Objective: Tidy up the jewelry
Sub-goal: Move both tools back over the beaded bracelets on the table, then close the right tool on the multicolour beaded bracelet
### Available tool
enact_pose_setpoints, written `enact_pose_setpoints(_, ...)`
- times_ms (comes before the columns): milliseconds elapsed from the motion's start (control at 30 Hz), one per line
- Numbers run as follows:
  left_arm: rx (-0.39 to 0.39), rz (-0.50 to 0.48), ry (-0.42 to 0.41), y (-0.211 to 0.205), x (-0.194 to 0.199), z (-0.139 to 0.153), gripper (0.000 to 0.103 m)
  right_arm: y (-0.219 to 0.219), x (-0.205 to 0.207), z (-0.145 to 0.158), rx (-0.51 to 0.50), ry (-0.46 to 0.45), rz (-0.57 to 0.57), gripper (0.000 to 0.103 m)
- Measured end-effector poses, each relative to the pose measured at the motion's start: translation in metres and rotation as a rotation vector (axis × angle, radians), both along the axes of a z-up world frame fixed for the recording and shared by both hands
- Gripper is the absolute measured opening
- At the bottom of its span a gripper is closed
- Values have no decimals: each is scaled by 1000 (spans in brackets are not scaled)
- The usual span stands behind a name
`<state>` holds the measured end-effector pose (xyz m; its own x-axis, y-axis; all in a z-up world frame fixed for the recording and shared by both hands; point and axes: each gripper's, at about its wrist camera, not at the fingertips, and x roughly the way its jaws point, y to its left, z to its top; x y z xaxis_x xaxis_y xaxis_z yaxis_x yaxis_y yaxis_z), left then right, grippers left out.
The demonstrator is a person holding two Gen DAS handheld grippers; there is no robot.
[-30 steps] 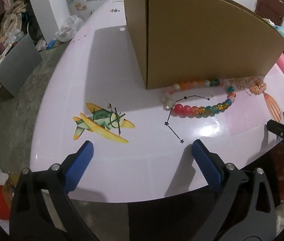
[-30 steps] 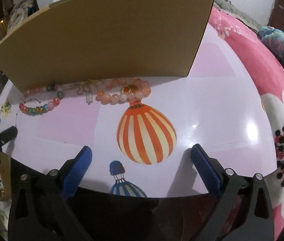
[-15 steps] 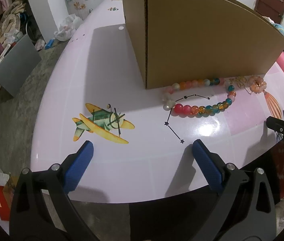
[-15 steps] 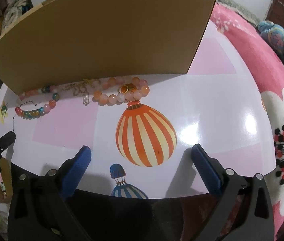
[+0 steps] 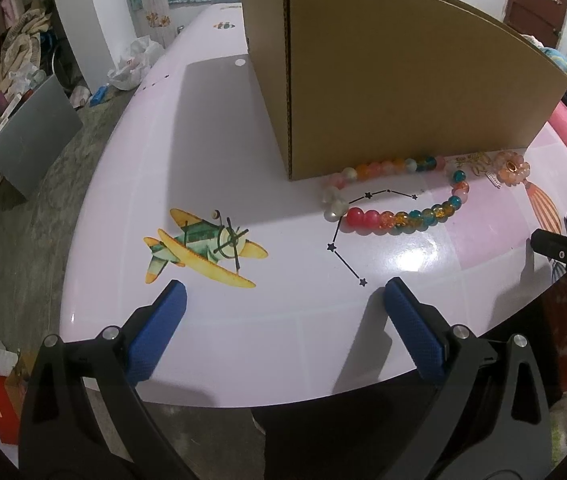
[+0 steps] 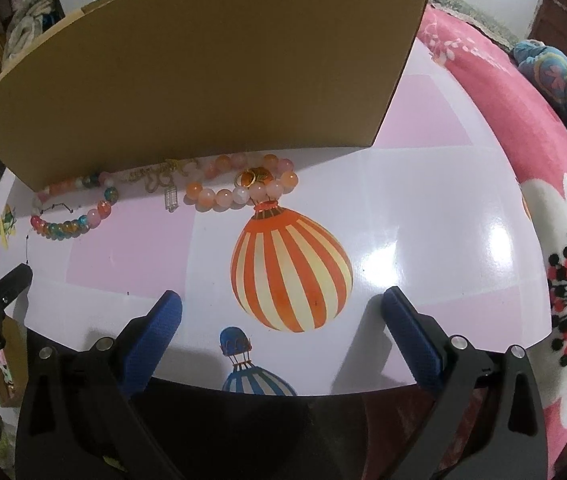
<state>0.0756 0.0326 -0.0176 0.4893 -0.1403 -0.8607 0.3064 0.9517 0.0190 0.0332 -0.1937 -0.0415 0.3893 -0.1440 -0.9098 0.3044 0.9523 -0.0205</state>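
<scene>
A multicoloured bead bracelet (image 5: pixel 399 200) lies on the table at the foot of a tall cardboard box (image 5: pixel 399 84); it also shows in the right wrist view (image 6: pixel 71 212). A peach bead bracelet (image 6: pixel 239 188) with a gold ring (image 6: pixel 249 178) lies to its right, and a gold chain with a clear charm (image 6: pixel 163 180) lies between them. My left gripper (image 5: pixel 283 300) is open and empty over the table's front edge. My right gripper (image 6: pixel 281 308) is open and empty, in front of the peach bracelet.
The table (image 5: pixel 203 128) is glossy pink with printed plane and balloon pictures. The box (image 6: pixel 203 64) walls off the far side. The floor and clutter lie to the left (image 5: pixel 23 128). A pink flowered blanket (image 6: pixel 543 200) lies to the right.
Both grippers have moved slightly forward over the table; the jewelry has not moved and both stay open.
</scene>
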Motion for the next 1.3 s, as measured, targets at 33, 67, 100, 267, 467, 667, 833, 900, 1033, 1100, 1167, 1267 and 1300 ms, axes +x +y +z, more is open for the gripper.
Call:
enact_pose_setpoints(33,0,-4,1,0,0,0,96,0,-1,0,0,-9,-1,97)
enact_pose_setpoints(67,1,-7,3,0,-1,0,96,-1,-1,0,1,-18,-2,97)
enact_pose_setpoints(100,0,-9,4,0,0,0,96,0,-3,-1,2,-25,0,97)
enact_pose_setpoints(267,-10,-18,-17,0,-3,0,96,-6,-12,3,0,-78,19,96)
enact_pose_setpoints(467,-74,-49,-75,5,-10,8,96,-6,-22,24,18,-173,47,96)
enact_pose_setpoints(667,-239,-110,-153,9,-12,37,95,8,-15,43,235,-284,159,89)
enact_pose_setpoints(833,-269,-172,-99,-6,3,42,71,21,13,41,438,-302,212,74)
enact_pose_setpoints(900,-259,-176,-88,-9,8,39,64,27,20,36,491,-281,219,65)
enact_pose_setpoints(1033,-258,-129,-31,-7,22,30,51,38,31,20,507,-214,209,44)
enact_pose_setpoints(1100,-252,-95,21,-5,33,22,44,39,37,13,505,-190,192,39)
enact_pose_setpoints(1167,-252,-73,44,-2,40,17,39,42,42,8,485,-167,174,31)
enact_pose_setpoints(1267,-255,-67,50,-2,46,15,38,44,49,5,476,-150,159,28)
enact_pose_setpoints(1300,-241,-70,50,-4,47,15,37,47,51,4,467,-143,162,28)
